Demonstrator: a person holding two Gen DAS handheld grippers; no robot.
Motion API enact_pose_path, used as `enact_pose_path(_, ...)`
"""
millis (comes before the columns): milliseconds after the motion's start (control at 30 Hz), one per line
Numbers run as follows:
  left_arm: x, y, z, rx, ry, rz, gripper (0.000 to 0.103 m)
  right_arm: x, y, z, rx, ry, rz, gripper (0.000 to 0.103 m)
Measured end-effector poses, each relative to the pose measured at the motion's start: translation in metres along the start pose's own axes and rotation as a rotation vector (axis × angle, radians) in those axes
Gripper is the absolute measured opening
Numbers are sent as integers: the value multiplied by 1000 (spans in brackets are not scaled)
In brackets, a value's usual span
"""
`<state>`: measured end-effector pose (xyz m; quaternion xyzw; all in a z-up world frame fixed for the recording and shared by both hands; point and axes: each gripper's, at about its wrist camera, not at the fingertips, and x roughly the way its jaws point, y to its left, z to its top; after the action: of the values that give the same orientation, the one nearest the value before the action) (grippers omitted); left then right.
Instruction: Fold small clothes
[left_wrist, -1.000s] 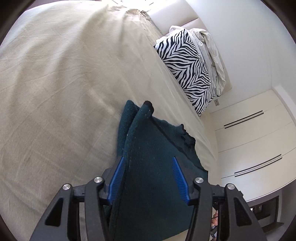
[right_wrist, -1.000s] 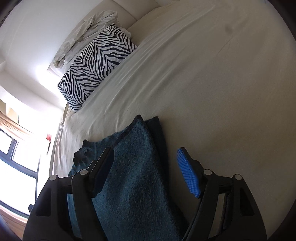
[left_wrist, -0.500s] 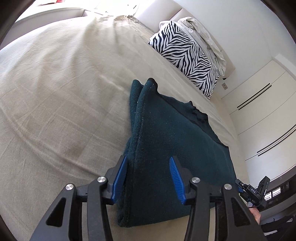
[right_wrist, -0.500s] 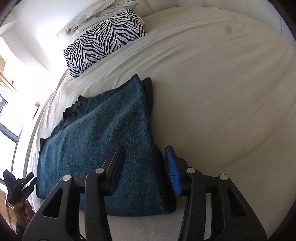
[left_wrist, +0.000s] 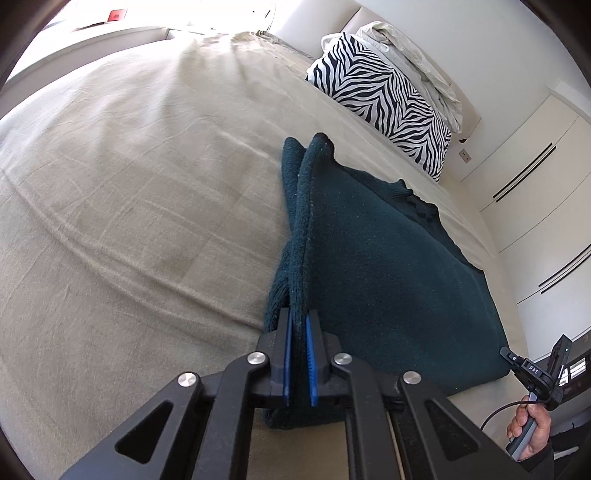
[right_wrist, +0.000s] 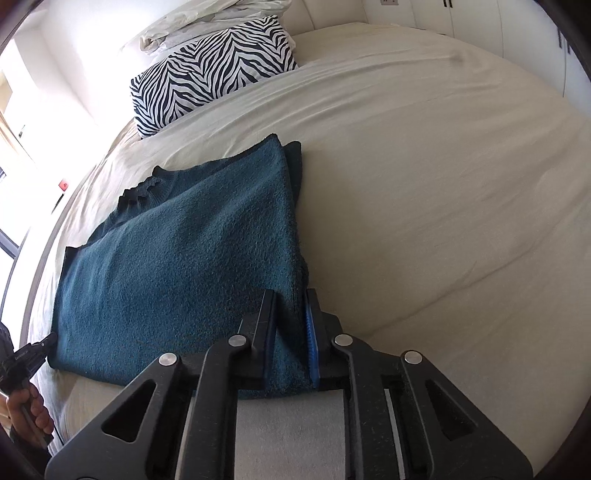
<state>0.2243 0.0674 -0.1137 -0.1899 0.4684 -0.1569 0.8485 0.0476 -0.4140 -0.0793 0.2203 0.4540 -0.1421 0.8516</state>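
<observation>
A dark teal knitted sweater (left_wrist: 388, 258) lies folded flat on the beige bed sheet (left_wrist: 129, 184). In the left wrist view my left gripper (left_wrist: 298, 314) pinches a raised ridge of fabric at the sweater's near left edge, its jaws closing on it. In the right wrist view the sweater (right_wrist: 184, 258) spreads to the left. There my right gripper (right_wrist: 290, 295) is closing on the near right edge, with fabric pressed between its blue pads. The cloth under both grippers is hidden.
A zebra-print pillow (left_wrist: 384, 99) and crumpled white bedding (left_wrist: 417, 51) lie at the head of the bed. White wardrobe doors (left_wrist: 535, 166) stand at the right. A person's hand (left_wrist: 532, 432) grips a handle by the sweater's far corner. Bare sheet (right_wrist: 443, 184) stretches right of the sweater.
Both grippers went from open over the sweater's near edges to shut on the fabric. Both rolled to a more level view, and a ridge of cloth rose between the left pads.
</observation>
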Motion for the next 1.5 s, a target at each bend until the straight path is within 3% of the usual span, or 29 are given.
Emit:
enact_pose_path(467,-3,-4,-4,64,29,34,8,-15,0,-8,-13,-17,-19,9)
enact_pose_path(1000,-4,2,-10,58,45,22,8,-14,-7,-18,35,0,-9,8)
enact_pose_path(1233,1,8,-8,27,63,-9,9,2,-18,-20,73,39,40,10)
enact_pose_path(1333,-6,12,-4,-6,68,-33,10,-6,-25,-19,123,36,68,16)
enact_pose_path(1433,-27,-3,2,36,3,32,14,-23,-30,-17,157,-3,44,31)
enact_pose_path(1500,-39,-22,10,100,-50,60,25,-38,-29,-12,173,-52,40,53)
